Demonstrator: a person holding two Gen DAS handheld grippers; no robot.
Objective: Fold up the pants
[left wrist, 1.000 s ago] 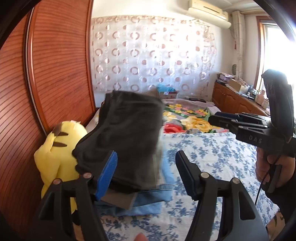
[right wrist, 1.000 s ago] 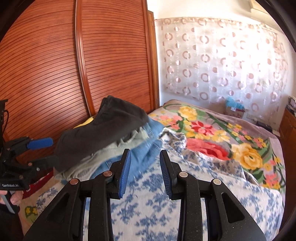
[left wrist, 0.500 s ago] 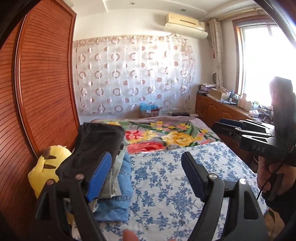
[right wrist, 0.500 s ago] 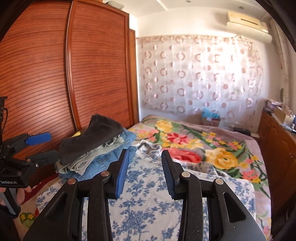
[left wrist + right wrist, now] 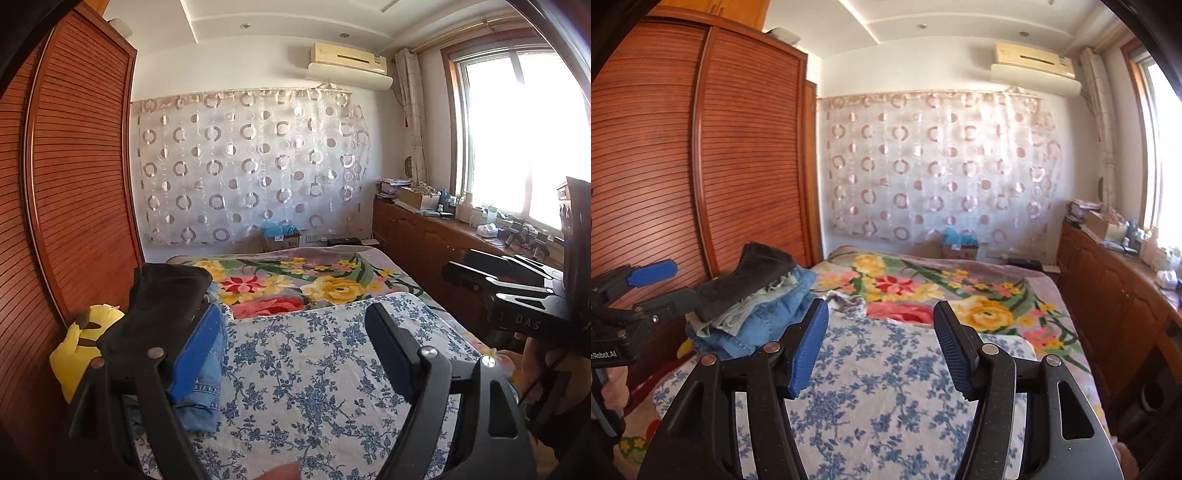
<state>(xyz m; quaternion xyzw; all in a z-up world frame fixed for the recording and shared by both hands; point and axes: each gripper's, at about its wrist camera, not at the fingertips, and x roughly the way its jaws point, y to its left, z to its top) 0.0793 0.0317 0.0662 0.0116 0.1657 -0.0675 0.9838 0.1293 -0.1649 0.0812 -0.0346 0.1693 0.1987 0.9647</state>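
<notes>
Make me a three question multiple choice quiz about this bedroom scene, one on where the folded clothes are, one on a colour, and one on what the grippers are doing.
1. Where does the stack of folded clothes sit?
A. On the bed's left edge, next to the wooden wardrobe
B. On the cabinet under the window
C. On the floor

2. What colour is the topmost garment of the stack?
A. Light blue
B. Dark grey, almost black
C. Yellow

3. What is between the fingers of the right gripper?
A. A pair of jeans
B. The floral blanket
C. Nothing

Answers:
1. A: the pile lies on the bed beside the slatted wardrobe doors.
2. B: a dark folded garment tops the denim pieces.
3. C: its jaws are opening with only the blue-flowered sheet far behind them; the left gripper also holds nothing.
</notes>
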